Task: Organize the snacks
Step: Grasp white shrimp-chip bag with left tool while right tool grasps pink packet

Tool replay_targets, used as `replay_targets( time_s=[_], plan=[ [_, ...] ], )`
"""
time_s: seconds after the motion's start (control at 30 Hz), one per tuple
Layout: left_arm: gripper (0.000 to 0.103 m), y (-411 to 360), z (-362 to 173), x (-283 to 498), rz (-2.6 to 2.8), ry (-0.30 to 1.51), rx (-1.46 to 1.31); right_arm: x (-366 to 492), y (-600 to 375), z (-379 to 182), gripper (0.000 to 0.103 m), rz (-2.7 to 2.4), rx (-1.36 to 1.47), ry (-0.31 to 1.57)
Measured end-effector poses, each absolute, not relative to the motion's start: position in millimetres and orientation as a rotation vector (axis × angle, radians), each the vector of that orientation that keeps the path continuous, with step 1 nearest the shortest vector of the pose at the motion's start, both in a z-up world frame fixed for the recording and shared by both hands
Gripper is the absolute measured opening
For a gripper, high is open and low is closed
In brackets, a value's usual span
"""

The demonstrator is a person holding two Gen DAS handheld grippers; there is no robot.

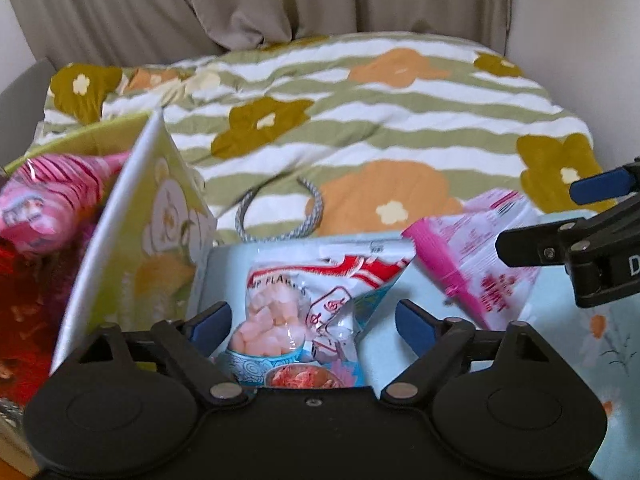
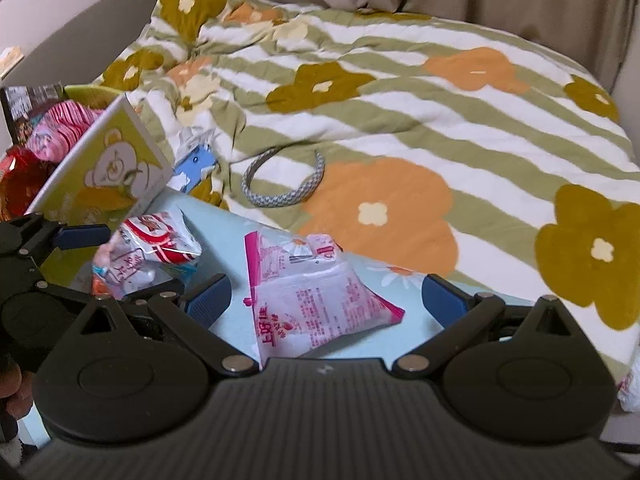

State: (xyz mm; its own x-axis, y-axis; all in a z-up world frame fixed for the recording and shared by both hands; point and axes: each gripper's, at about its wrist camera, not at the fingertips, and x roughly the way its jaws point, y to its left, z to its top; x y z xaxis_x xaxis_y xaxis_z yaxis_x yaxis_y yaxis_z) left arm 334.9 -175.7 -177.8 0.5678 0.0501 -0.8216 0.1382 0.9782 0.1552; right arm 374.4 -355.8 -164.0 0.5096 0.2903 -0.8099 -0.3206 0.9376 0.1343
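Lying on a pale blue sheet (image 2: 224,236) at the near edge of a bed are two snack packets. From the left wrist view, the left gripper (image 1: 314,322) has its blue fingers (image 1: 210,324) spread apart on either side of a shrimp flakes bag (image 1: 304,304), which sits between them at 6 o'clock; the pads do not appear to press on it. A pink packet (image 1: 472,256) lies at 3 o'clock of that bag, just beside it. From the right wrist view, the right gripper (image 2: 326,300) also has its fingers (image 2: 210,298) wide apart, with the pink packet (image 2: 316,304) between them at 6 o'clock and not clamped. The shrimp flakes bag (image 2: 152,248) shows at 9 o'clock, near the left gripper (image 2: 60,248), which enters from the left edge. A yellow-green box (image 1: 156,216) with a bear picture stands open at 9 o'clock, holding a pink striped bag (image 1: 52,192) and a red bag (image 1: 24,304). A grey braided headband (image 2: 280,180) rests on the flowered quilt (image 2: 400,100) at 12 o'clock, well beyond the packets. Beige curtains (image 1: 280,0) hang behind the bed.
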Motion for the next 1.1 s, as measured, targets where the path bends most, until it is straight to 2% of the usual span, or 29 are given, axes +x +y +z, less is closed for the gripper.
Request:
replay_targets(
  time_s=[0.2, 0.3, 0.57, 1.1],
  plan=[
    [0.08, -173, -190, 340, -0.031, 1.013, 0.219, 386, -350, -179, 0.103, 0.395, -0.068, 0.995],
    [0.071, -171, -192, 341, -0.036, 1.029, 0.224, 390, -347, -185, 0.103, 0.412, -0.082, 1.006],
    [0.059, -174, -190, 336, -0.057, 1.015, 0.244, 400, -336, -197, 0.103, 0.458, -0.139, 1.032],
    [0.058, -171, -166, 315, -0.036, 0.973, 0.207, 402, -319, -214, 0.103, 0.482, -0.204, 1.045]
  ],
)
